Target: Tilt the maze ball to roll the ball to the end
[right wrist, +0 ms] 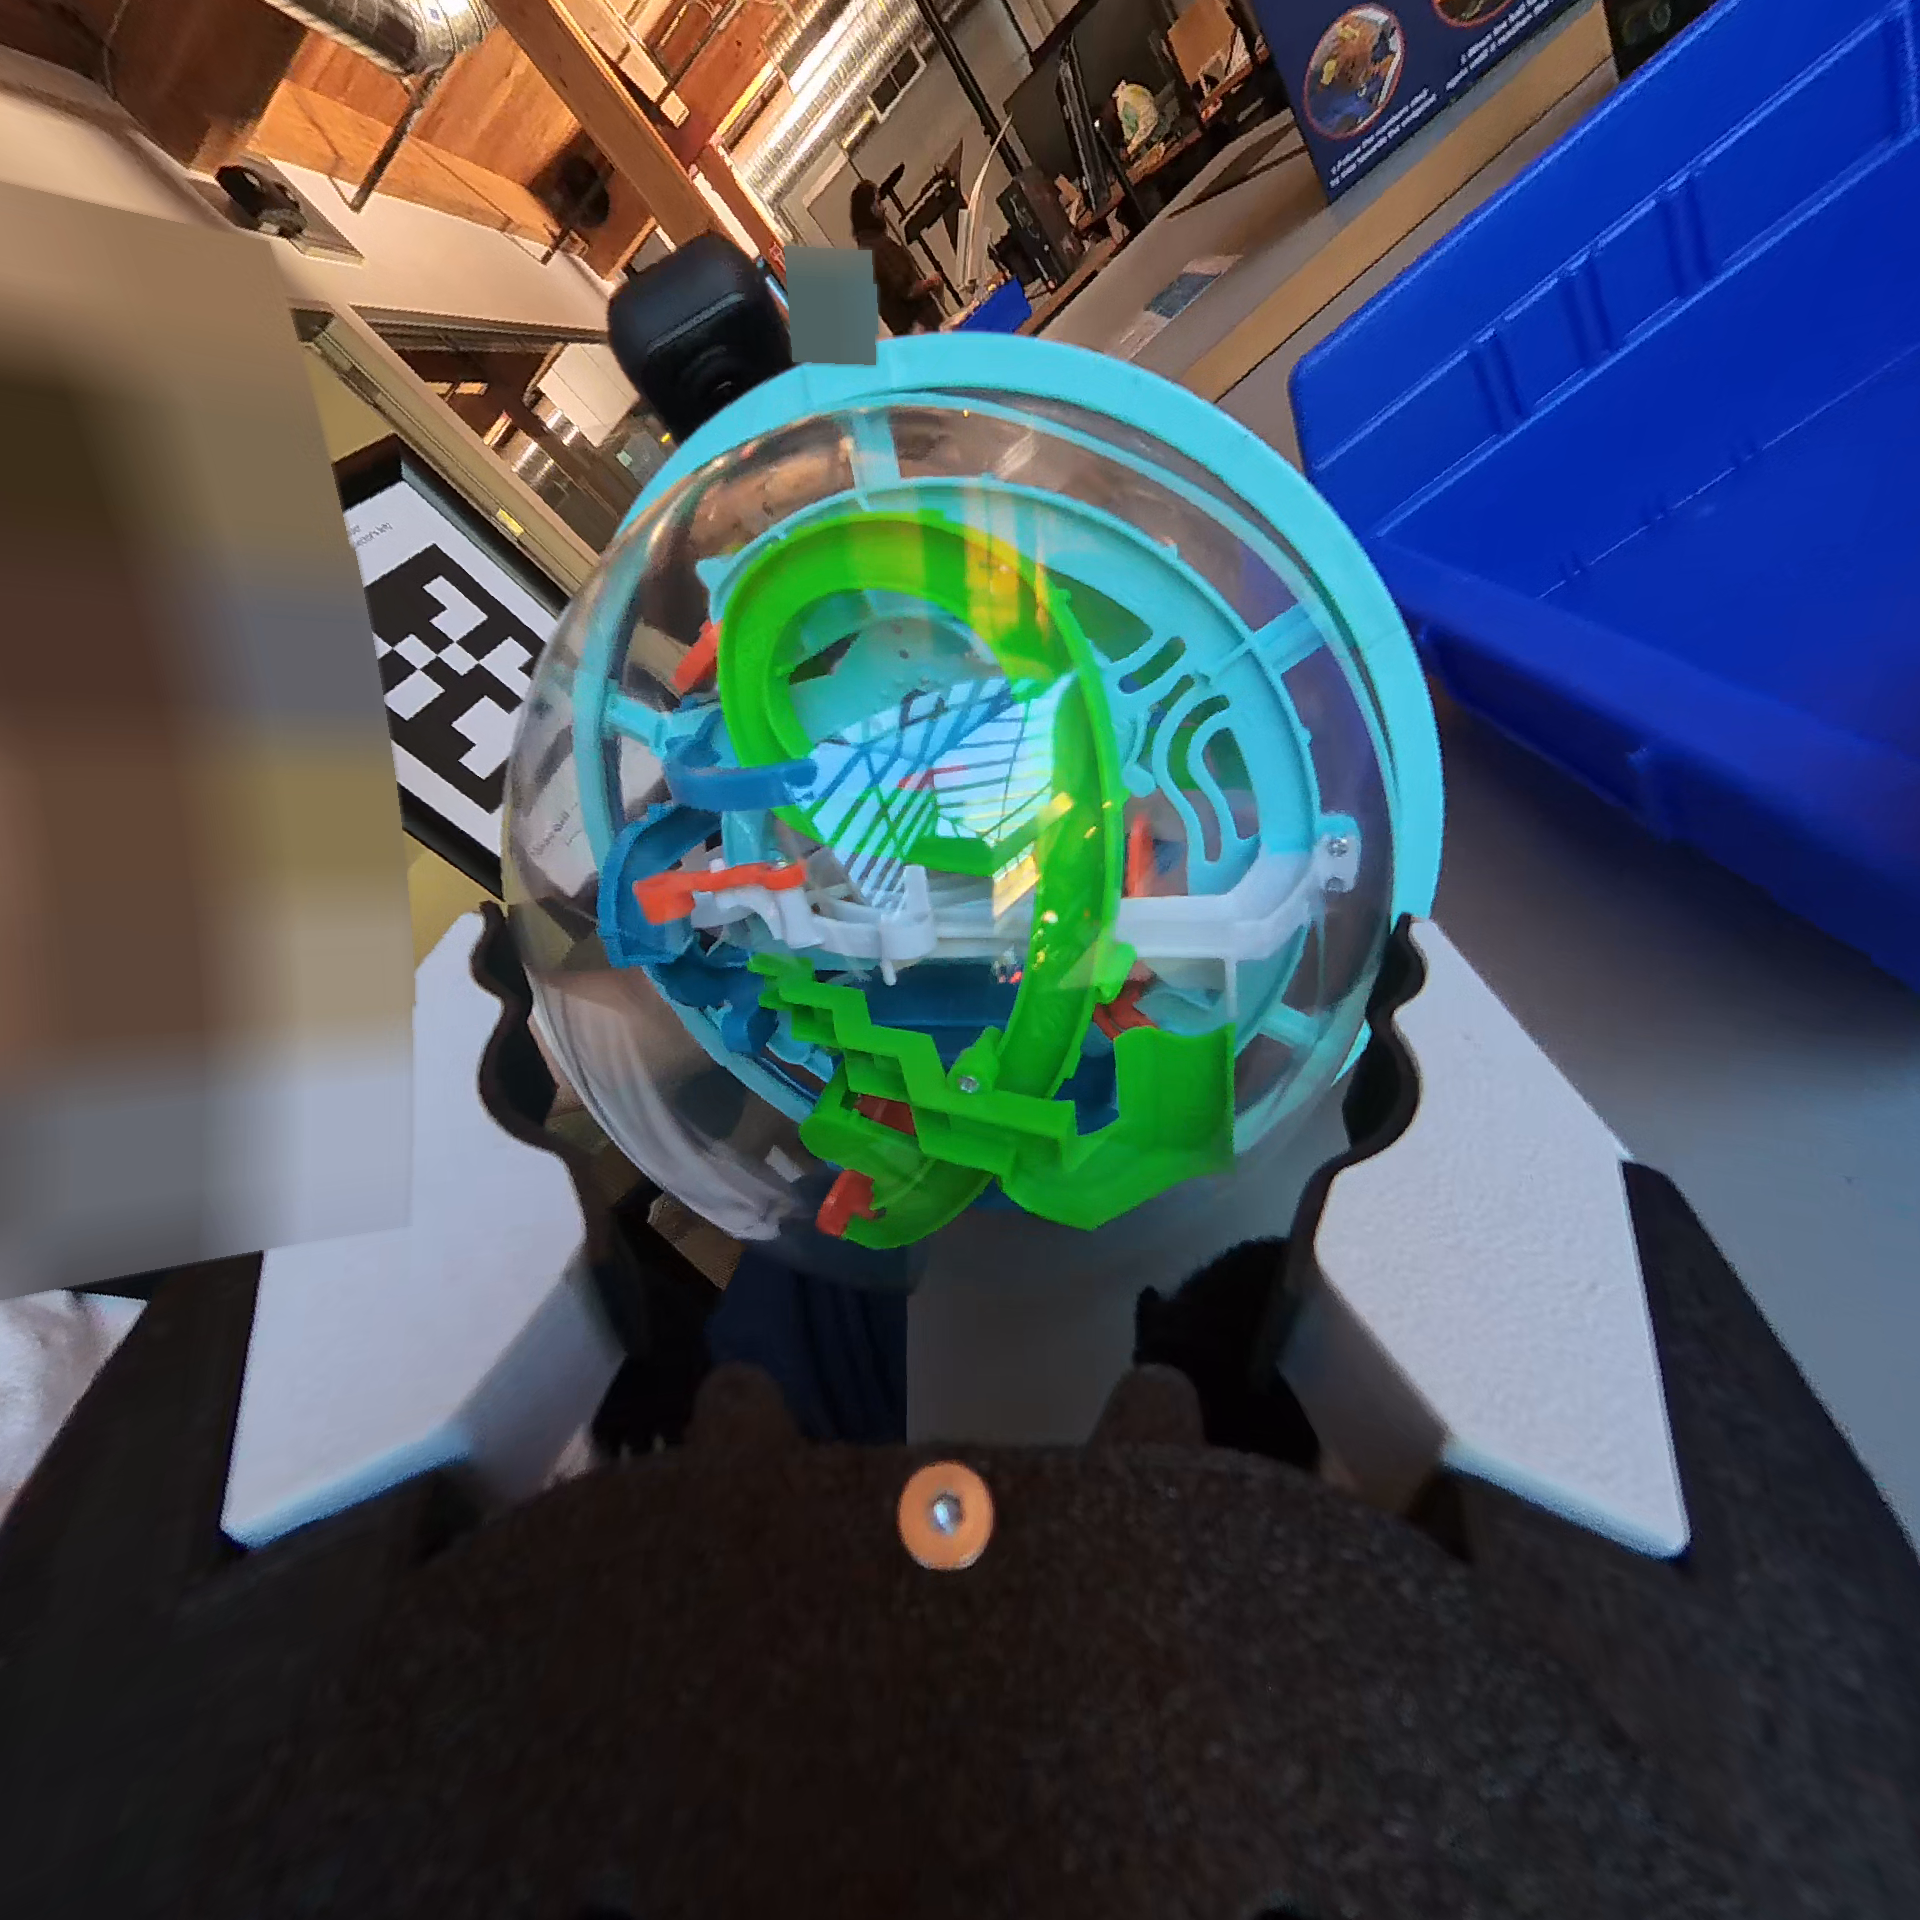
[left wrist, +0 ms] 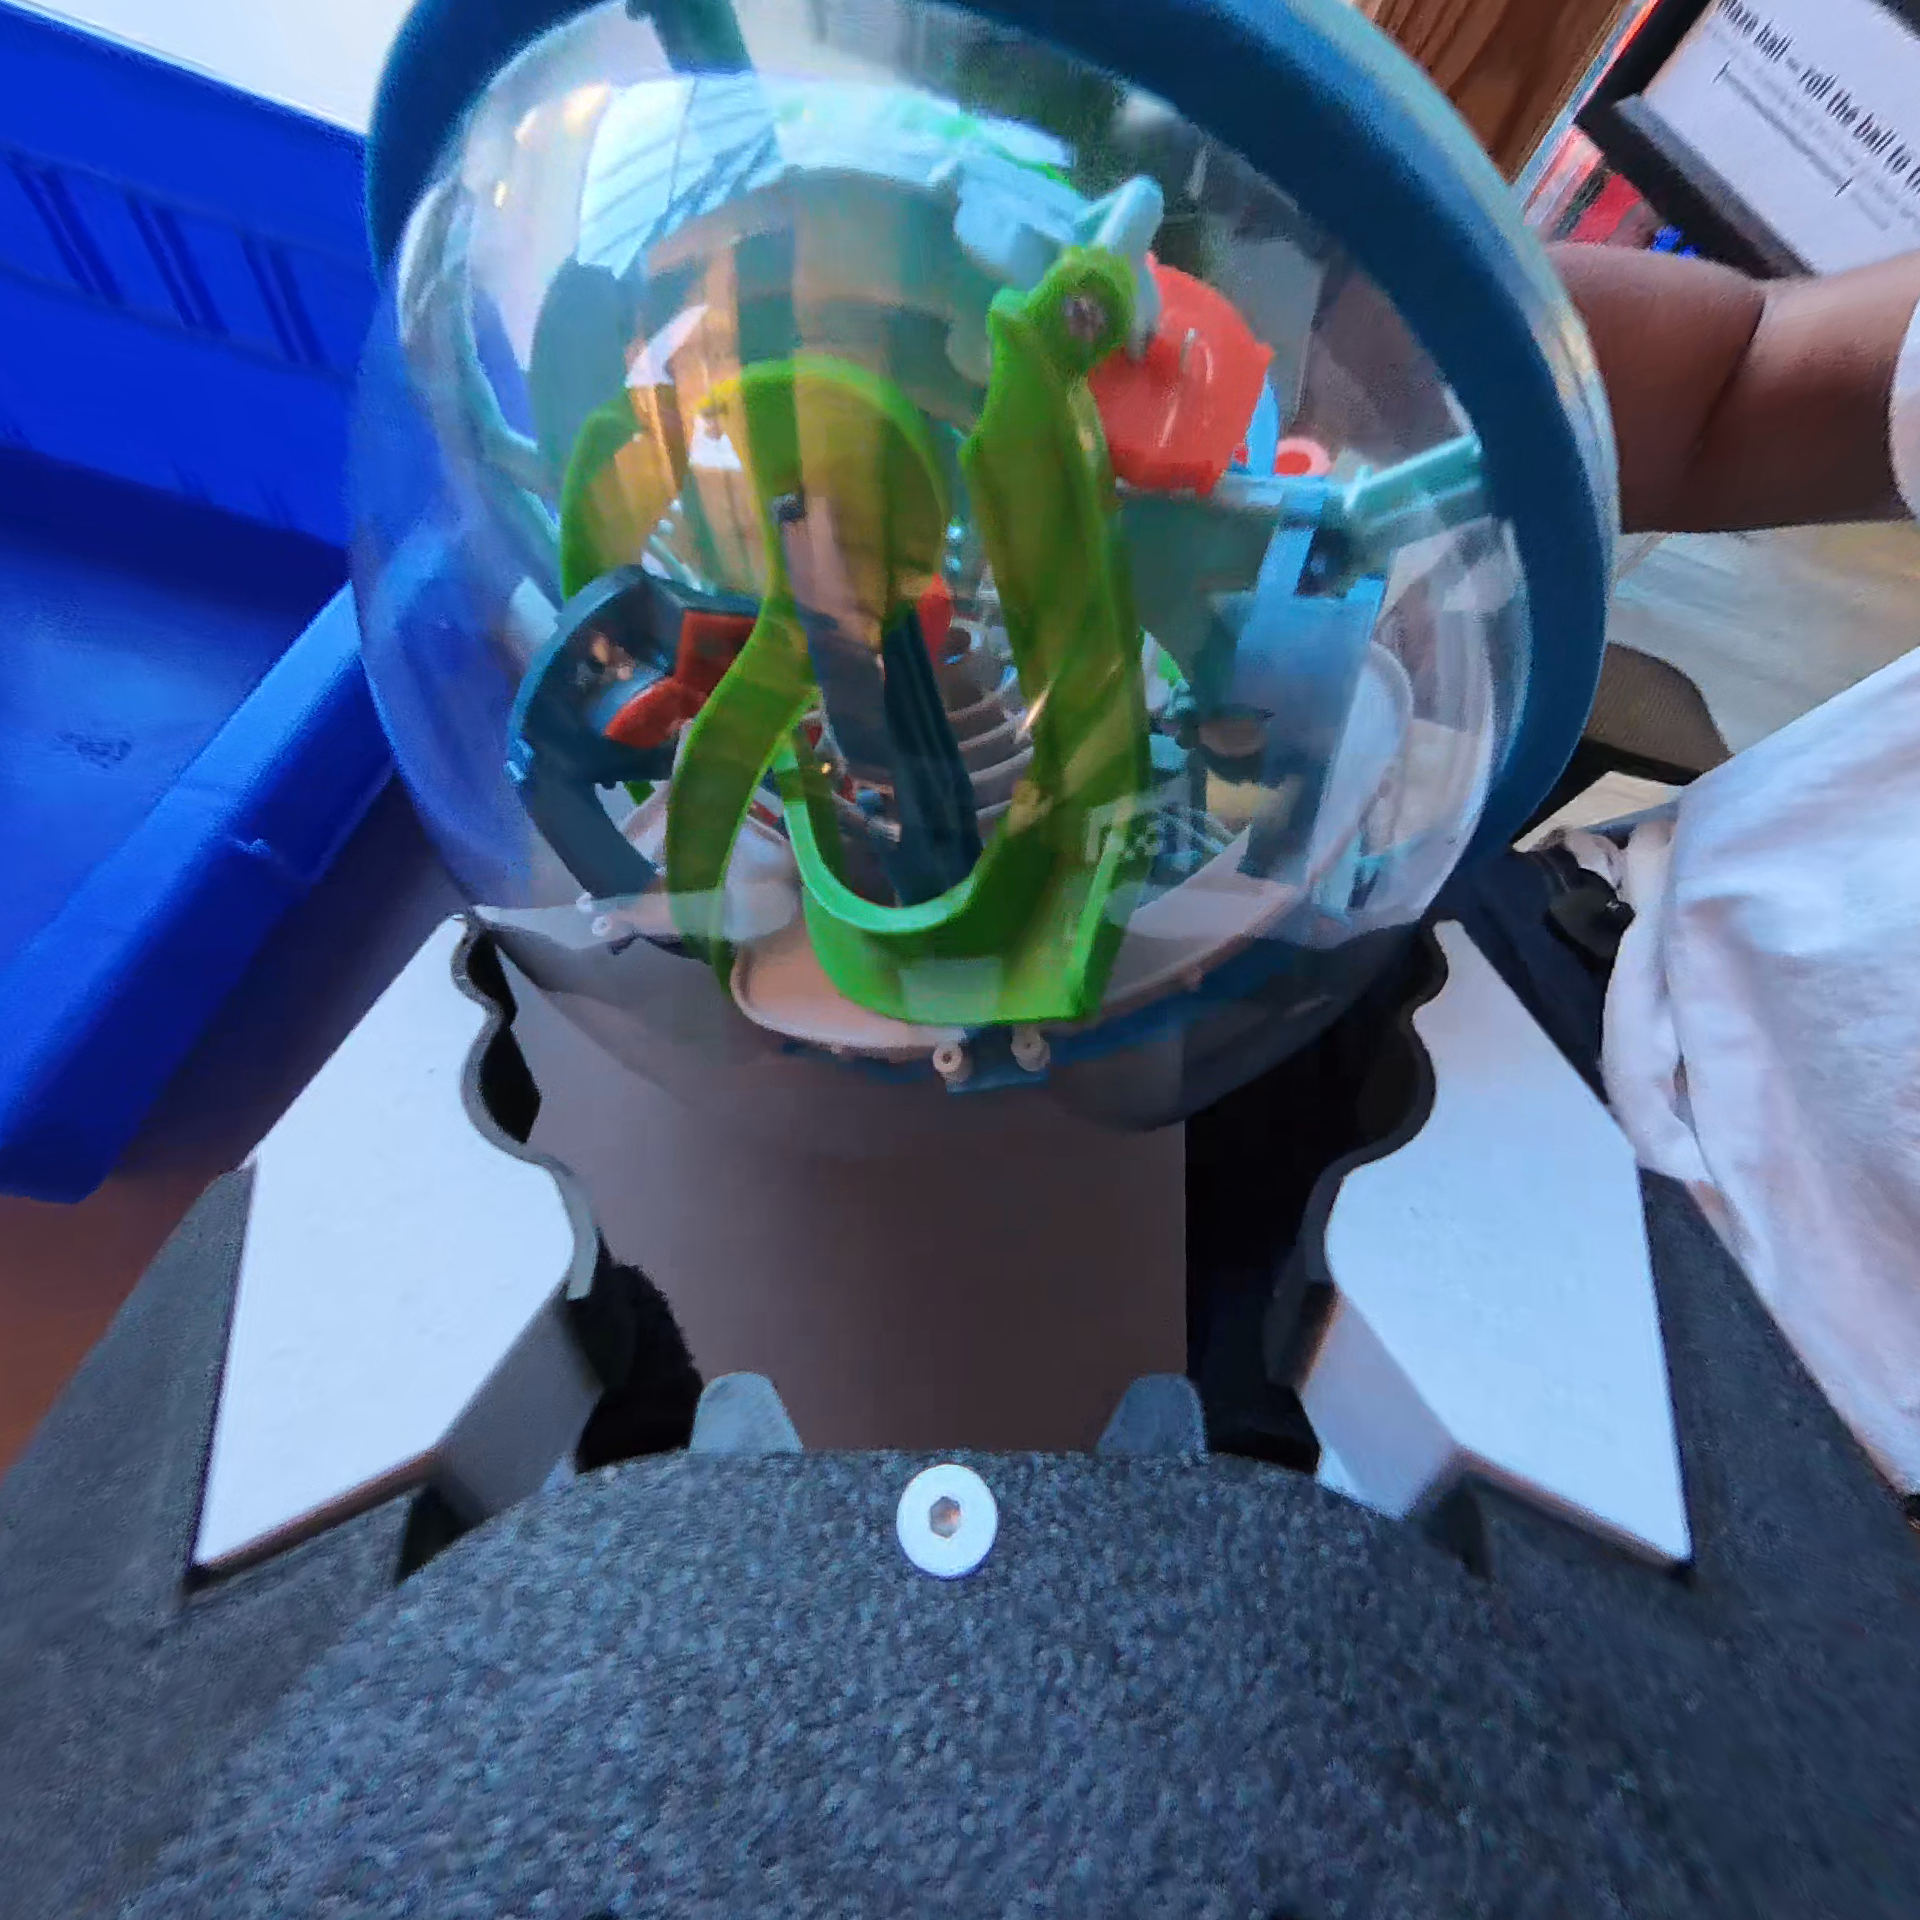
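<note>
A: Two tongs are on the maze ball [left wrist: 966, 582] at this moment, one from each side. The left tongs [left wrist: 951, 1023] stand wide apart with the lower curve of the sphere sitting between the fingers [left wrist: 416, 1226]; the dark pads seem to touch the shell, so I judge it is held there, not only near.

B: And the right tongs [right wrist: 940, 1101]?

A: The same. They are spread wide and clamped on the maze ball [right wrist: 966, 821], with the black pads against the clear shell on both sides. The ball is lifted in the air between the two tools, above the tabletop [right wrist: 1704, 935], and a blue bin [right wrist: 1662, 436] stands just beside it.

B: How will it handle, in your opinion?

A: I think it is light and stiff, because it looks like a hollow clear plastic shell with thin green track [right wrist: 1049, 727] and other coloured pieces inside. The surface is smooth and round, so probably slippery. A hard squeeze may crack it, and a weak one may let it turn in the pads.

B: Where is the best hold?

A: On opposite sides of the sphere, near the widest part, or close to the blue ring [left wrist: 1507, 343]. The small ball inside I cannot find.
</note>
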